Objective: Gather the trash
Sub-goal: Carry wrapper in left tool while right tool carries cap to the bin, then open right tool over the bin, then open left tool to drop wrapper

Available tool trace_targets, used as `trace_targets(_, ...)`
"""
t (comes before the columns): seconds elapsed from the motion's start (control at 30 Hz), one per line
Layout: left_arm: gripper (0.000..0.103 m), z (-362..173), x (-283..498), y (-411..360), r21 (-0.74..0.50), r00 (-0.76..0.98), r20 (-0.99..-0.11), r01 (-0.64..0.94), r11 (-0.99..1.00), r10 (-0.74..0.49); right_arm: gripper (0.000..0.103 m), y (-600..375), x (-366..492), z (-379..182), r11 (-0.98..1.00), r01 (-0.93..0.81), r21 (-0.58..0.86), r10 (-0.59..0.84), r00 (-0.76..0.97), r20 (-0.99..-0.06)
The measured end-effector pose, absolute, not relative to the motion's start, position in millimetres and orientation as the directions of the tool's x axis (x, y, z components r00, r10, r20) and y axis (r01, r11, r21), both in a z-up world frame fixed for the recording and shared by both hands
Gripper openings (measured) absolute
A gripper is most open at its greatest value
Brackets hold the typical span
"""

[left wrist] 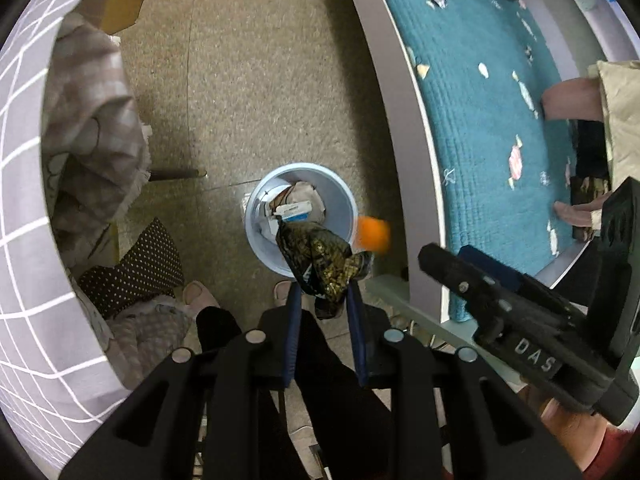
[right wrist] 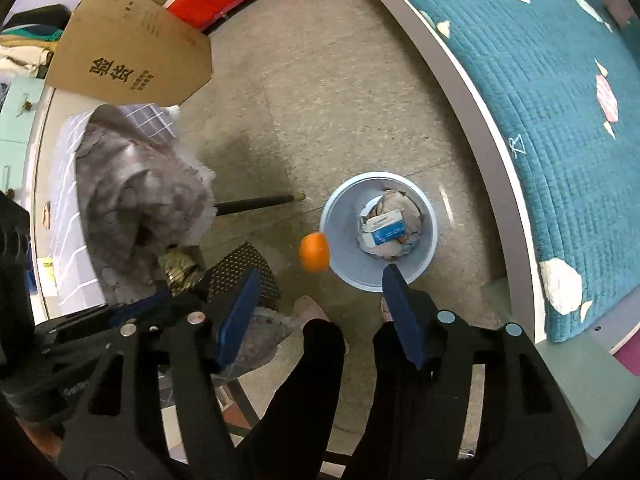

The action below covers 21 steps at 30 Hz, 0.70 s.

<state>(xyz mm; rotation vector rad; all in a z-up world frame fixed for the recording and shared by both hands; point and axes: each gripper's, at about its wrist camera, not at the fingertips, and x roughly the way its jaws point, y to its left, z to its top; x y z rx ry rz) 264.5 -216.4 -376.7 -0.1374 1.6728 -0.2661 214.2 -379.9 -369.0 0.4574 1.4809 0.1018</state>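
A pale blue bin (left wrist: 256, 216) stands on the floor by the bed, holding crumpled paper and a blue-and-white box (right wrist: 386, 230). Over its near rim my left gripper (left wrist: 324, 286) is shut on a dark, gold-patterned wrapper (left wrist: 324, 256). My right gripper (right wrist: 322, 274) is open with its blue pads wide apart. An orange (right wrist: 314, 252), blurred, is in the air just beyond them by the bin's (right wrist: 340, 216) rim, touching neither pad. The left wrist view shows the same orange (left wrist: 373, 234) at the bin's right edge.
A bed with a teal quilt (right wrist: 560, 100) and a grey frame runs along the right. A checked basket (left wrist: 24, 200) with grey cloth is on the left, with cardboard (right wrist: 132, 48) behind it. A black stick (right wrist: 256, 203) lies on the floor. The person's black-trousered legs (right wrist: 320, 360) stand near the bin.
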Motion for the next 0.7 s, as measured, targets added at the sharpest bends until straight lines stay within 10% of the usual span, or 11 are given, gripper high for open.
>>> trace_targets(0.7,0.023,-410.8,251.5,-262.2,-0.231,-0.227,-0.954,0.137,0.963,-0.197,0.064,-426.5,175.7,-373.5,0.873,0.334,0.356,0.340,0.107,-0.934)
